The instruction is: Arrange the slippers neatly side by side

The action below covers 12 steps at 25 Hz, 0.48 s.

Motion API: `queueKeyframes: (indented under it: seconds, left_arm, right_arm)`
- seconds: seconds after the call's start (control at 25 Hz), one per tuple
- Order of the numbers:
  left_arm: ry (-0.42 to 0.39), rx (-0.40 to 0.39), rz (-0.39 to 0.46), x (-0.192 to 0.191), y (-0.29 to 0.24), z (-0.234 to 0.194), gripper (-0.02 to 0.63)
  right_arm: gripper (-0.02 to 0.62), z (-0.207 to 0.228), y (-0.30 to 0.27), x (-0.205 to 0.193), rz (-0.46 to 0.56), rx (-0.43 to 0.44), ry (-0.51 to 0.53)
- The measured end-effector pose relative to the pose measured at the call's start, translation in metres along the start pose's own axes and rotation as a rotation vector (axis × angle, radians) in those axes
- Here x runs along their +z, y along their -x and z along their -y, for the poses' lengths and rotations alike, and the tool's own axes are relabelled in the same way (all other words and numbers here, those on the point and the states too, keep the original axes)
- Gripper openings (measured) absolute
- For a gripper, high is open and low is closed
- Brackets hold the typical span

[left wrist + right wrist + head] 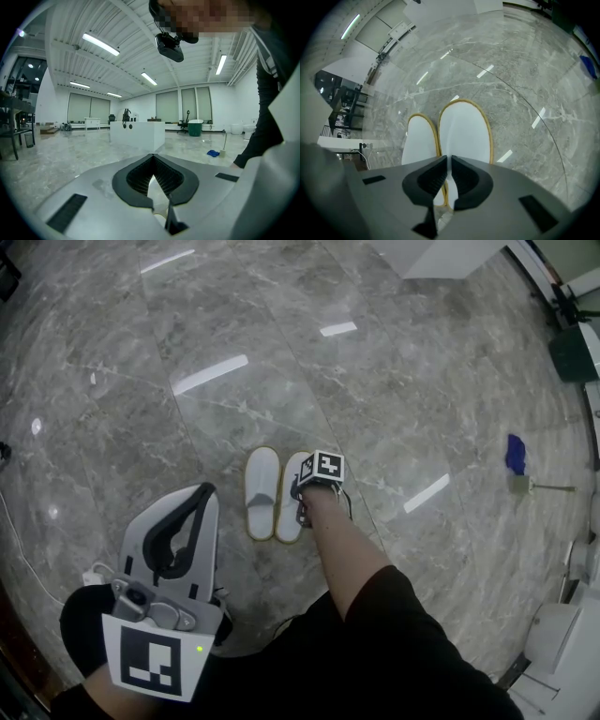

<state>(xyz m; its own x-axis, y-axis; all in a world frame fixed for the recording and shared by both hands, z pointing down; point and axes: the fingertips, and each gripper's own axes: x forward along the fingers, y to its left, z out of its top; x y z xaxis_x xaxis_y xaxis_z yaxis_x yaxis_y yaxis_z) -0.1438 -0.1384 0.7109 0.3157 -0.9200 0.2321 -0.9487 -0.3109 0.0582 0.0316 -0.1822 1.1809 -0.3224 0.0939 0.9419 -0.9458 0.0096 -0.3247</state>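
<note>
Fingers [429, 180] of the right gripper [448, 161] are pinched almost together, clamped on the inner rear edge of the right slipper [464, 131], with only a thin strip of white fabric showing between them. That slipper lies flat on the grey marble floor [422, 381], toe toward 12 o'clock in the head view, partly covered by the gripper and its marker cube [323, 468]. At its 9 o'clock lies the left slipper [262, 491], also flat and pointing the same way. Both are white with yellow trim, and the two trims run side by side, touching or very nearly so. A bare forearm [347, 554] reaches down to the pair from 5 o'clock.

At about 7 o'clock from the slippers, well apart from them, the left gripper [153, 157] is held up off the floor, its fingertips meeting and nothing between them. Its own view looks level across the room at a white counter [137, 135] and a green bin [195, 127]. Far out at 3 o'clock from the slippers, a blue cloth [516, 454] sits on the floor.
</note>
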Motion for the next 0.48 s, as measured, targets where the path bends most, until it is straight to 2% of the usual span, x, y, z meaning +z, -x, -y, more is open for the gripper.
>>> queueKeyframes:
  seconds: [0.16,0.32,0.48]
  left_arm:
    - [0.001,-0.009,0.01,-0.001,-0.007,-0.001,0.0]
    - [0.003,-0.023,-0.018,-0.007,-0.016,-0.004,0.001]
    - [0.045,-0.045,-0.012,0.01,-0.033,-0.002,0.001]
  right_arm:
    - [0.019,-0.005,0.006,0.0,0.01,0.019,-0.014]
    - [0.041,-0.01,0.021,-0.007,0.007,0.031,-0.032]
    - [0.041,-0.02,0.07,-0.018,0.019,0.027,-0.047]
